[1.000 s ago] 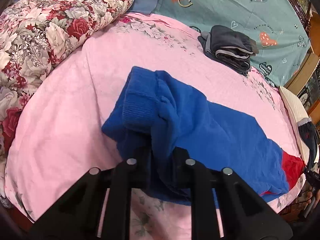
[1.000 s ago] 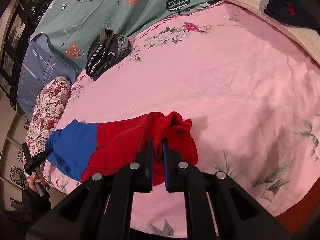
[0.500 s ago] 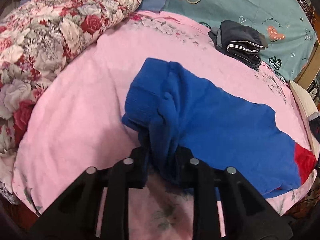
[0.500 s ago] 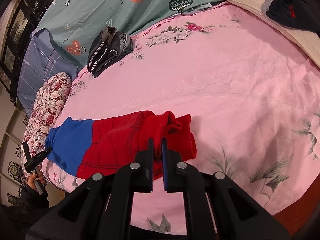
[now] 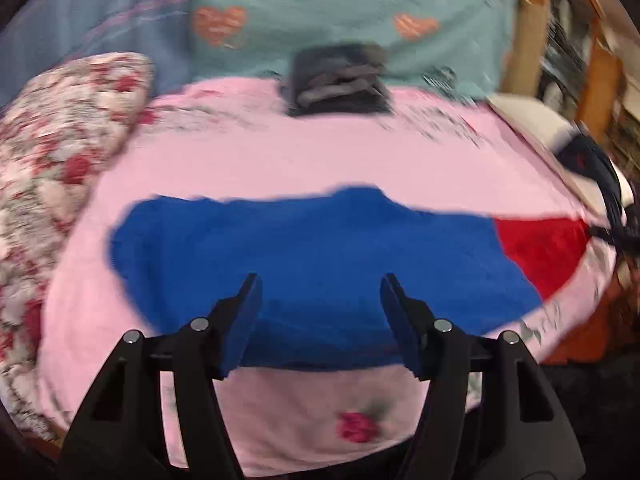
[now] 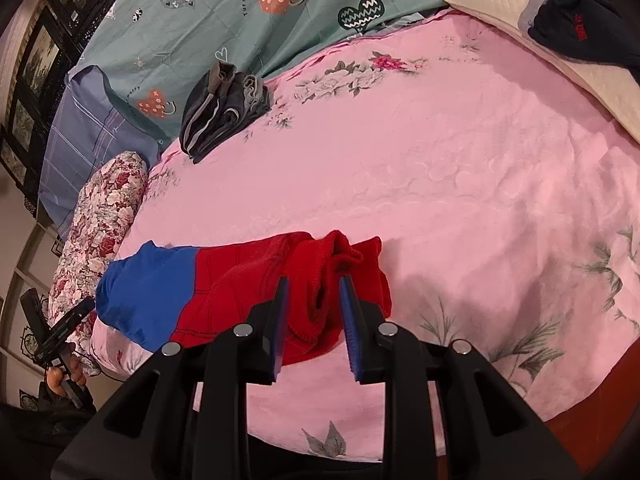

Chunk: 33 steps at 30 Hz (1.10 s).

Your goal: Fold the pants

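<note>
Pants [image 6: 240,284] (red cuff) lie between the opening right hand-held gripper [image 6: 314,292], unpinched.

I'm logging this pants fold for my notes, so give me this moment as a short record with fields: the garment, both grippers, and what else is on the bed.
garment: blue and red pants, lying lengthwise near the front edge of the pink bedspread
left gripper: jaws opening, wide apart, nothing held, blue end beyond them
right gripper: jaws opening, red cuff between them, pads not pressing
other items: folded dark clothes at the far side; floral quilt at the blue end
view quality: left wrist view blurred
</note>
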{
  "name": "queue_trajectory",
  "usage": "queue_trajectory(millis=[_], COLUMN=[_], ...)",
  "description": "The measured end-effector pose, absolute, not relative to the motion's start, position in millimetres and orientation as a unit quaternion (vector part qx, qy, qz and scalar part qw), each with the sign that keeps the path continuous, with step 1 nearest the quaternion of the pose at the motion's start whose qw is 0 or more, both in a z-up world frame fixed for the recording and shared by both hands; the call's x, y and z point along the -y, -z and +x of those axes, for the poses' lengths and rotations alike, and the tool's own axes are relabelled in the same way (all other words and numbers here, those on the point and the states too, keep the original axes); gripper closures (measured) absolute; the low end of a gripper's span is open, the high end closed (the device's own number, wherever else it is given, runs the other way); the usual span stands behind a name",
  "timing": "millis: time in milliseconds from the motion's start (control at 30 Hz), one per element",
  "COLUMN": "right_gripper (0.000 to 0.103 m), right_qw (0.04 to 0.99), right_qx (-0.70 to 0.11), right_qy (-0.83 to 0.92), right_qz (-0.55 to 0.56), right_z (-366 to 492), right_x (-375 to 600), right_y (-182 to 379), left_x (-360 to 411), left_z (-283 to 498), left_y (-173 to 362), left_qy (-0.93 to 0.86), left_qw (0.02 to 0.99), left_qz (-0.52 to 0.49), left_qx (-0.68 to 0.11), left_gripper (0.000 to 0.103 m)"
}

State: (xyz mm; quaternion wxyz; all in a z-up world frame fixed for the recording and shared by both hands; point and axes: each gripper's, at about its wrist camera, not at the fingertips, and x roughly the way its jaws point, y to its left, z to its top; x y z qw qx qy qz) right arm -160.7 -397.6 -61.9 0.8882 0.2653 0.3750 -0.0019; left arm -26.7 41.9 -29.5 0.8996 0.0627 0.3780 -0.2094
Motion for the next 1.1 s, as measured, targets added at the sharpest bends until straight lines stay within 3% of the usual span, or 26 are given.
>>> queue_trajectory(millis=[67,200,333,433,500,533,633,800,833,900,967,1100], right_gripper=[0.097,0.098,0.097,0.086,0.041,0.036,0.034,0.034,0.035,0.068,0.078,0.082], right_qw=[0.882,0.911,0.881,0.874,0.881,0.886,0.883,0.863,0.862,0.866,0.866,0.881], right_qx=[-0.392,-0.329,-0.4,-0.405,-0.38,-0.365,-0.368,-0.424,-0.431,-0.441,-0.436,-0.411], right_qy=[0.01,0.005,0.026,0.027,0.037,0.042,0.018,-0.008,-0.009,-0.011,-0.023,-0.043], right_qz=[0.262,0.249,0.252,0.266,0.279,0.284,0.291,0.275,0.267,0.234,0.243,0.23], right_z=[-154.0,-162.1,-153.3,-156.0,-163.7,-167.1,-161.9,-134.0,-131.0,-125.4,-121.9,-109.0], right_x=[396.6,401.2,407.5,411.1,417.2,420.6,422.1,403.0,399.0,389.0,390.7,393.8], right_y=[71.9,45.7,74.2,90.6,78.8,72.7,67.9,88.8,91.3,89.7,84.8,58.8], left_x=[-20.5,10.0,7.0,5.2,3.3,0.6,-11.4,-35.9,-40.8,-50.2,-59.6,-66.8], left_z=[-23.3,-19.9,-16.4,-16.7,-19.0,-21.9,-20.5,11.5,17.6,27.8,35.7,43.5], left_y=[49.1,73.2,84.4,80.0,69.2,61.7,43.5,57.1,62.6,69.7,74.7,81.4], left_qy=[0.224,0.247,0.251,0.246,0.245,0.247,0.231,0.174,0.164,0.148,0.137,0.131], left_qw=[0.884,0.86,0.855,0.855,0.861,0.866,0.884,0.892,0.89,0.89,0.889,0.89], left_qz=[0.078,0.106,0.095,0.1,0.103,0.103,0.103,0.087,0.084,0.077,0.064,0.042], left_qx=[-0.402,-0.433,-0.444,-0.445,-0.434,-0.423,-0.393,-0.409,-0.417,-0.425,-0.432,-0.435], left_gripper=[0.041,0.042,0.039,0.04,0.041,0.041,0.031,0.031,0.031,0.031,0.031,0.031])
